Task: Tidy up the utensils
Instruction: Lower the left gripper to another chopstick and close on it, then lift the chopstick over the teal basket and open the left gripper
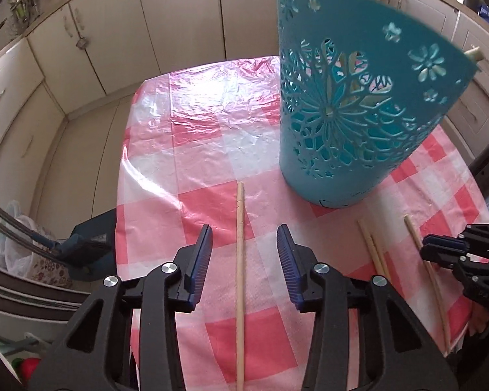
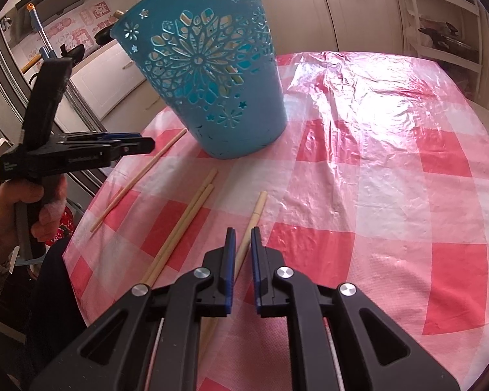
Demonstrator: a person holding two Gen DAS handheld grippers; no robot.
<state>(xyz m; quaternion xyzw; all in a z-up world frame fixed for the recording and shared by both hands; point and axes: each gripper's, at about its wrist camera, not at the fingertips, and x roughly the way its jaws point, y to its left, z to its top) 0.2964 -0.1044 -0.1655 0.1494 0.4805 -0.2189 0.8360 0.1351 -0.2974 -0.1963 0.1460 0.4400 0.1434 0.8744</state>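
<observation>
Here, right tongs (image 2: 243, 238) nearly pressed together around 1 chopstick (image 2: 257, 210) at lower centre; left tongs (image 1: 244, 238) spread over another chopstick (image 1: 240, 260). Light, stiff, slippery: likely best pinched mid-shaft.

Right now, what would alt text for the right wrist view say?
The right gripper, its fingers nearly closed around a wooden chopstick, works on a pink checked tablecloth. A teal cutout basket stands behind three more chopsticks; the left gripper hovers left.
</observation>
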